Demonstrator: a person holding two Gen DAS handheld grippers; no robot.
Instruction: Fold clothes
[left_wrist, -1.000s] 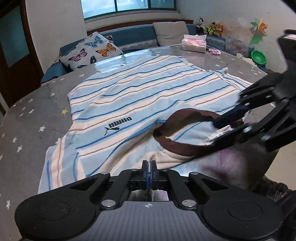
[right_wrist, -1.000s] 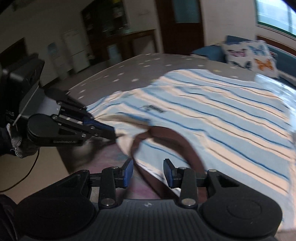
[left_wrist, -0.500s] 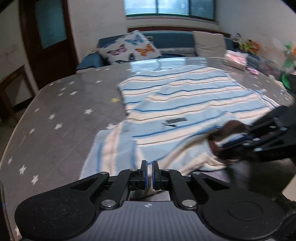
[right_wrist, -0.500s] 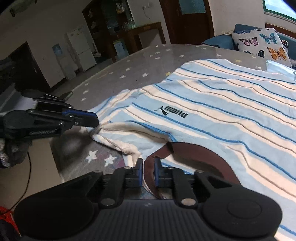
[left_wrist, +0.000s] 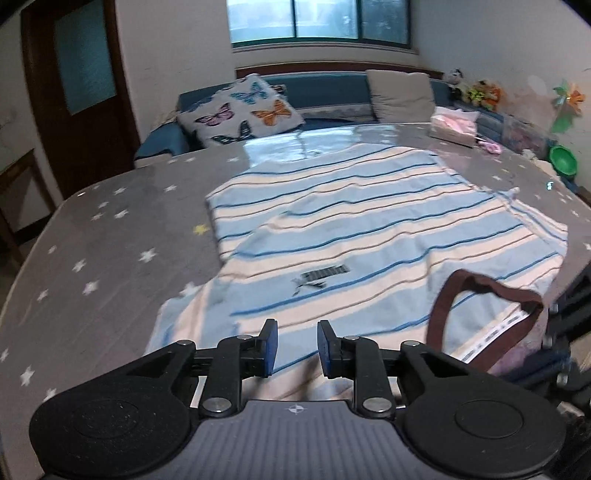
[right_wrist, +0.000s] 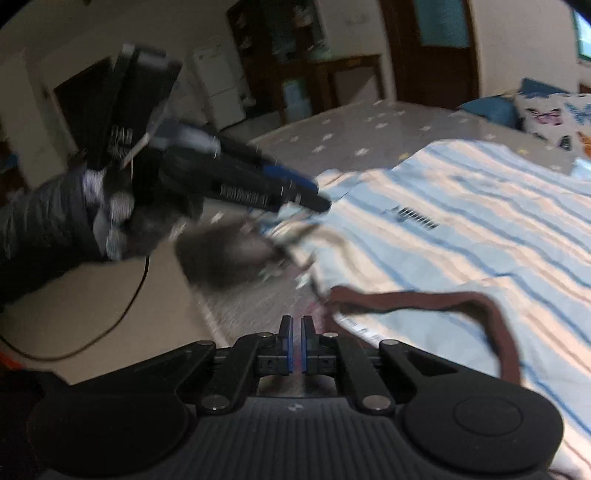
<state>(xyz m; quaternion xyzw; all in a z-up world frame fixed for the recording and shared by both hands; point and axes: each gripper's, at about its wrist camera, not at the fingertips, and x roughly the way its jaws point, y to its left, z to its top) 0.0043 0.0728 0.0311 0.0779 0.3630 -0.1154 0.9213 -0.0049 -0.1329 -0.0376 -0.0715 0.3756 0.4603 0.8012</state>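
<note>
Striped shirt (left_wrist: 369, 229) ahead of both | left gripper (left_wrist: 293, 347) just parting, empty | right gripper (right_wrist: 296, 343) closed, empty

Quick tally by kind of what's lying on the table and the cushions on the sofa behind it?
Striped shirts: 1
Tissue packs: 1
Green bowls: 1
Cushions: 2, butterfly cushion and plain cushion
Total: 5

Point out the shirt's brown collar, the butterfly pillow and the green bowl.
brown collar (left_wrist: 480, 282): left wrist view, top band of the neck loop.
butterfly pillow (left_wrist: 243, 110): left wrist view, middle of its printed face.
green bowl (left_wrist: 563, 162): left wrist view, its rim, far right.
</note>
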